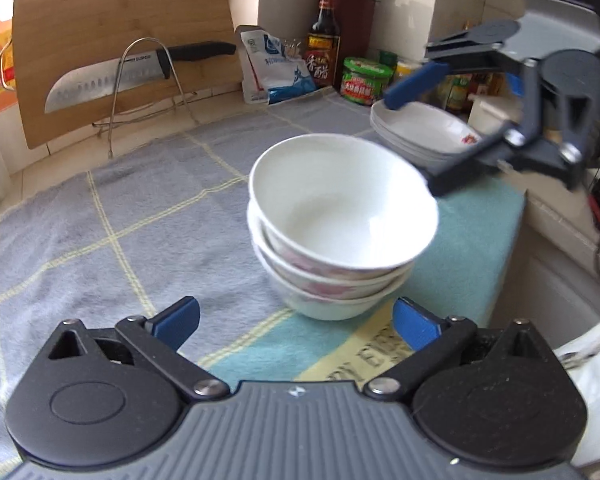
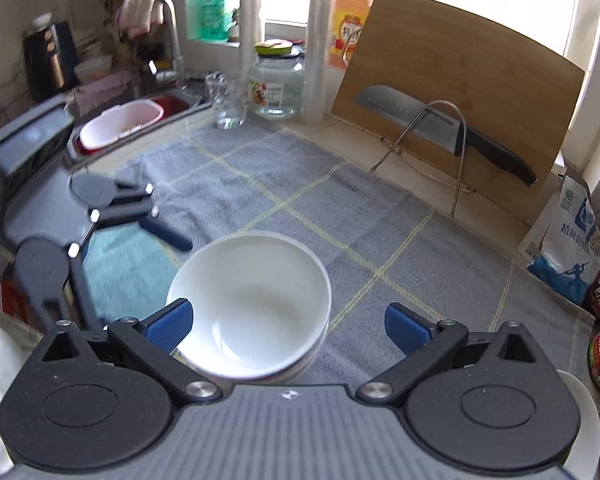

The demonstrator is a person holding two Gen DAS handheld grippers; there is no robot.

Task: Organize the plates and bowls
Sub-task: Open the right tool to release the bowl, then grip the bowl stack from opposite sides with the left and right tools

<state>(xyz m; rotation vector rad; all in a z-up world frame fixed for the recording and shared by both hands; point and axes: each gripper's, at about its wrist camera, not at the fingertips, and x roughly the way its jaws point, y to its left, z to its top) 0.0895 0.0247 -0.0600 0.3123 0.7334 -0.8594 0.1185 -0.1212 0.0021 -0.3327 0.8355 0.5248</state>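
With both grippers gaping empty, I fear nudging the bowls; top one seems tilted.

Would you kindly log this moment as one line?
left tongs: open, empty | right tongs: open, empty | bowl stack: on towel | plates: stacked behind

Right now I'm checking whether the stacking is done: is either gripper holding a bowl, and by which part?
Nothing is held. The left gripper and right gripper both stand open, clear of the stack of bowls.
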